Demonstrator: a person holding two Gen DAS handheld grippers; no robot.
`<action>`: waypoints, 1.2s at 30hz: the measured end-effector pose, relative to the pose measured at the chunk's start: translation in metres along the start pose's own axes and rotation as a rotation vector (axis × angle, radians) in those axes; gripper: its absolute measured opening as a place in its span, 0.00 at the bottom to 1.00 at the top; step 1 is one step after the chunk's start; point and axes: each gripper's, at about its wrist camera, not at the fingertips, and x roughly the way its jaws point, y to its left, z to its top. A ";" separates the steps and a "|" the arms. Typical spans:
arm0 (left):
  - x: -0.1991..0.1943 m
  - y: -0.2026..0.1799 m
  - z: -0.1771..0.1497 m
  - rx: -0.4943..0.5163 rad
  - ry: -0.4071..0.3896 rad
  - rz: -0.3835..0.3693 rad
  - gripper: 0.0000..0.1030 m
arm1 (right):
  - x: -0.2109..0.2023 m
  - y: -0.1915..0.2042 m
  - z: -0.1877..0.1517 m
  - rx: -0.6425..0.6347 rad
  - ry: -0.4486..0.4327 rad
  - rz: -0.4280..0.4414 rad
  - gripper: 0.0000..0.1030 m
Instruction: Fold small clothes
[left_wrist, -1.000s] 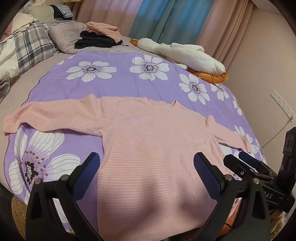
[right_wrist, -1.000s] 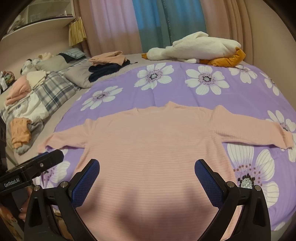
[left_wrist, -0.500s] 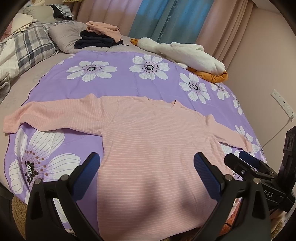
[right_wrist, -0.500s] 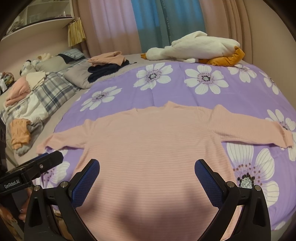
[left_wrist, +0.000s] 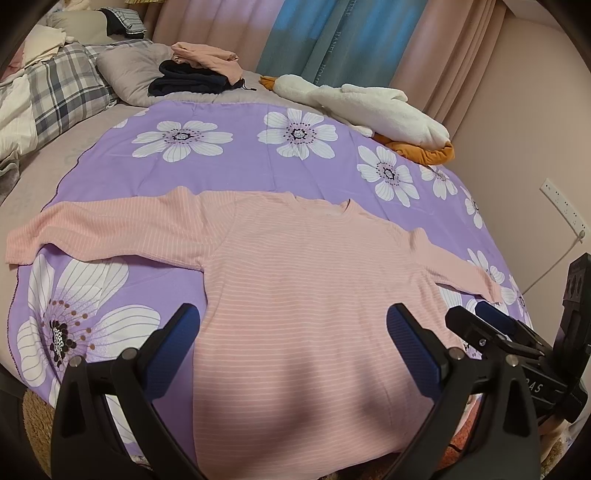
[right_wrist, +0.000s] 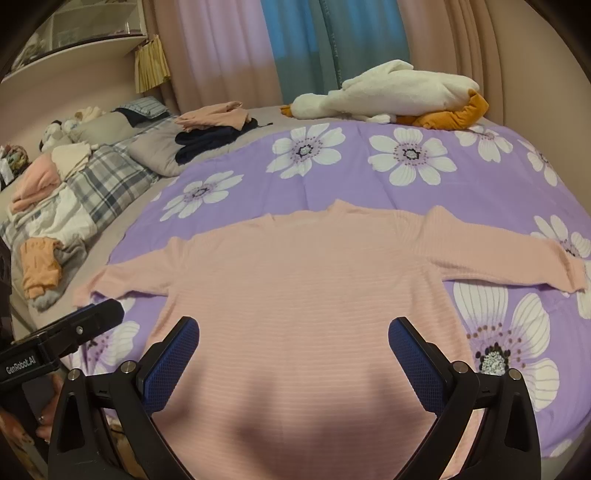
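Pink sweater (left_wrist: 314, 295) flat beneath, ahead of spread fingers (left_wrist: 173, 343).

The bed (left_wrist: 55, 162) is covered by a purple flowered sheet (left_wrist: 258, 166), on which a pink striped top (left_wrist: 306, 288) is spread flat, sleeves out to both sides. Folded clothes (left_wrist: 199, 74), a white plush goose (left_wrist: 369, 107) and a plaid quilt (left_wrist: 62, 88) are seen at the bed's far end.

The right tongs (right_wrist: 293, 343) hang spread wide above the hem of a pink striped top (right_wrist: 303, 280), which lies flat with both sleeves out on the bed's purple flowered sheet (right_wrist: 369, 184). The left tongs (right_wrist: 92, 321) show at the sheet's left edge.
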 end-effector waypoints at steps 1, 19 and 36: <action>0.000 0.000 0.000 0.000 -0.001 -0.001 0.98 | 0.000 0.000 0.000 0.000 -0.001 -0.003 0.99; 0.001 -0.003 0.002 -0.001 0.013 0.016 0.98 | -0.002 0.001 0.004 -0.006 -0.017 -0.010 0.99; 0.020 -0.006 0.006 0.010 0.054 0.044 0.97 | -0.004 -0.020 0.008 0.070 -0.036 0.044 0.99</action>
